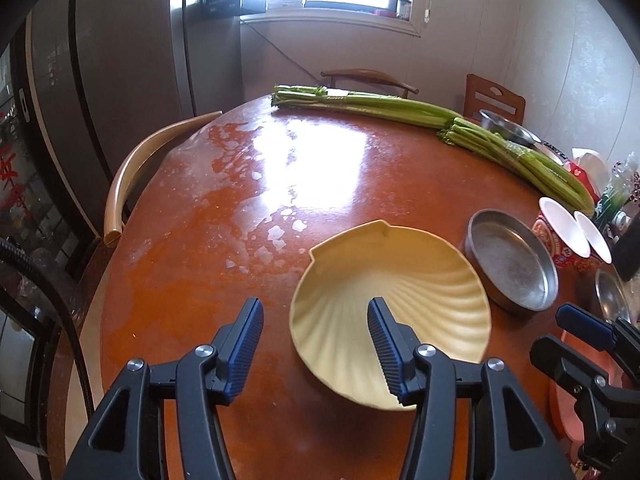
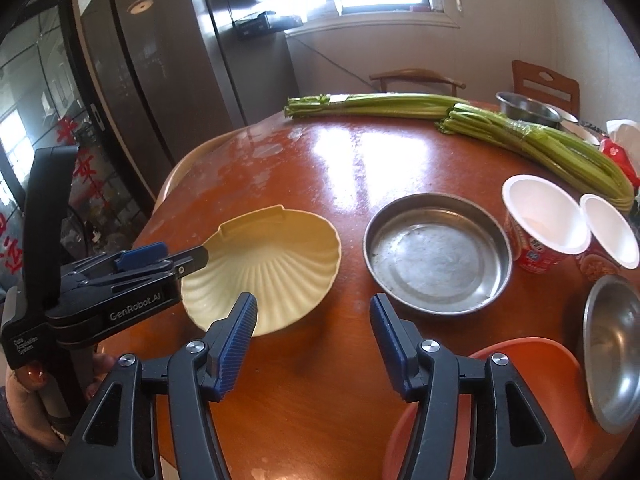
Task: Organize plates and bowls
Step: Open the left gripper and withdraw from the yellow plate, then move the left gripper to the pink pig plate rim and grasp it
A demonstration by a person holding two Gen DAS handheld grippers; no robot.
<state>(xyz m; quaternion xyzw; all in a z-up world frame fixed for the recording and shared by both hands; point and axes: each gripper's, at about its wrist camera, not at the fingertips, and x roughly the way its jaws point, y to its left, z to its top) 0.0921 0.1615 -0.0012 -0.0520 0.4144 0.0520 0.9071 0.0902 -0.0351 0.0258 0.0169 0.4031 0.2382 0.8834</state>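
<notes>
As both grippers hang over the round table (image 2: 328, 184), near to far:

Left gripper (image 1: 316, 340): jaws spread, nothing pinched; its right finger (image 1: 386, 344) sits above the shell plate's near rim, contact unclear.

Right gripper (image 2: 314, 340): jaws spread, empty, over bare table at the shell plate's 4 o'clock.

Orange basin (image 2: 532, 364): at the near edge, under the right gripper's right finger.

Shell plate (image 2: 276, 264): cream, ribbed, flat on the table.

Steel pan (image 2: 436, 252): round, just beside the shell plate at its 3 o'clock.

Paper cups (image 2: 546, 220): two, at the steel pan's 3 o'clock.

Steel bowl (image 2: 616, 356): at the steel pan's 4 o'clock.

Celery (image 2: 532, 144): two bundles along the far edge, 12 to 2 o'clock.
</notes>
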